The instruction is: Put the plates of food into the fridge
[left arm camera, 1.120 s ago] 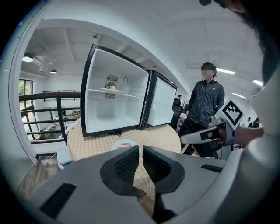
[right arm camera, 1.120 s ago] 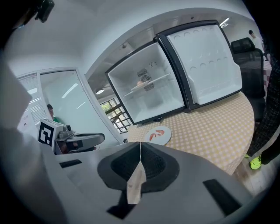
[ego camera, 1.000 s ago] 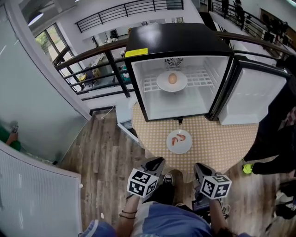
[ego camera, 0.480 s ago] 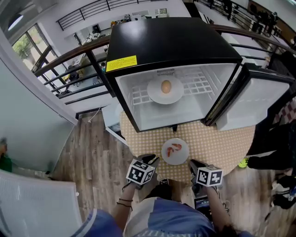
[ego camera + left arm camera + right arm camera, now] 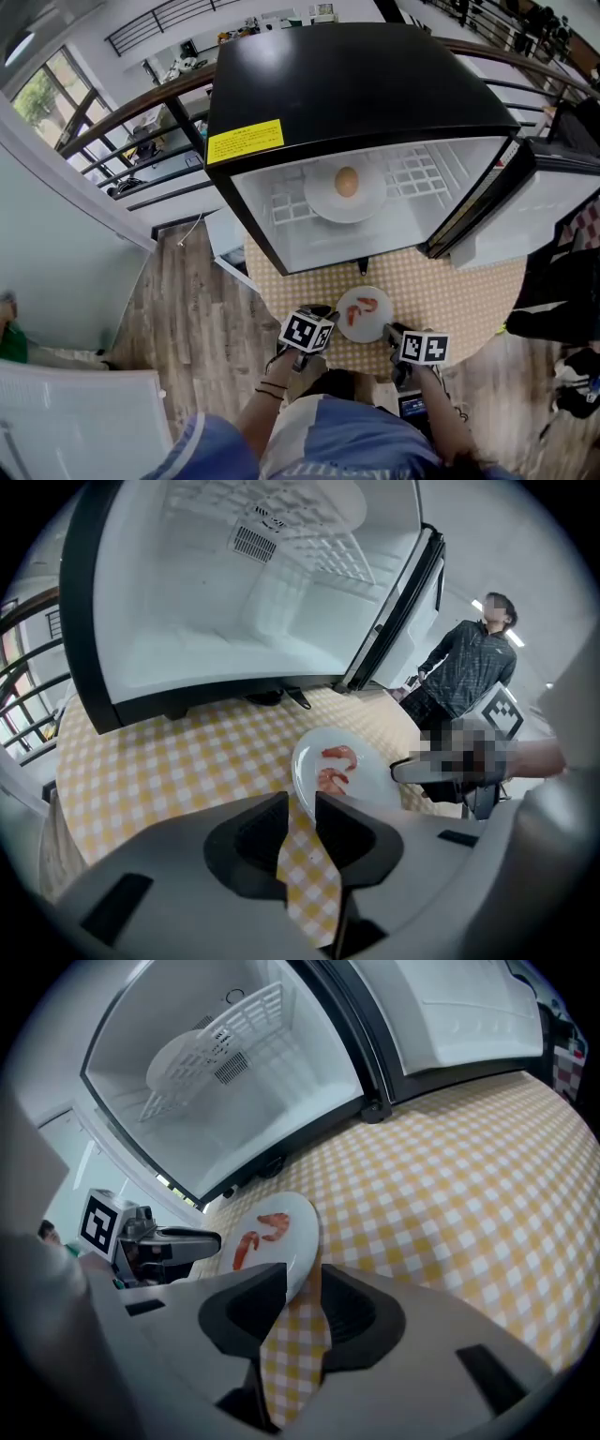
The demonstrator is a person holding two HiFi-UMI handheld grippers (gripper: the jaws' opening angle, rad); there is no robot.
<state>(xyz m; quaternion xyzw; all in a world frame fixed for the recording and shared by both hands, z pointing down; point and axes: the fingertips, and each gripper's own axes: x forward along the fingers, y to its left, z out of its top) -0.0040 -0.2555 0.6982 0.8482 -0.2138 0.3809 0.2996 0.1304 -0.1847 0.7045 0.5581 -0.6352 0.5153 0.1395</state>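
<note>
One plate with an egg point(image 5: 322, 203) already sits on the wire shelf point(image 5: 413, 172) of the fridge point(image 5: 347, 84); the shrimp plate point(image 5: 371, 326) is still on the checked surface point(image 5: 450, 291) out front. Your left hand-held gripper point(image 5: 301, 800) has just been opening its jaws, and your right hand-held gripper point(image 5: 302, 1275) stands narrowly parted. Each has the plate's rim at its tips, ungripped, so gripping, lifting and shelving remain
</note>
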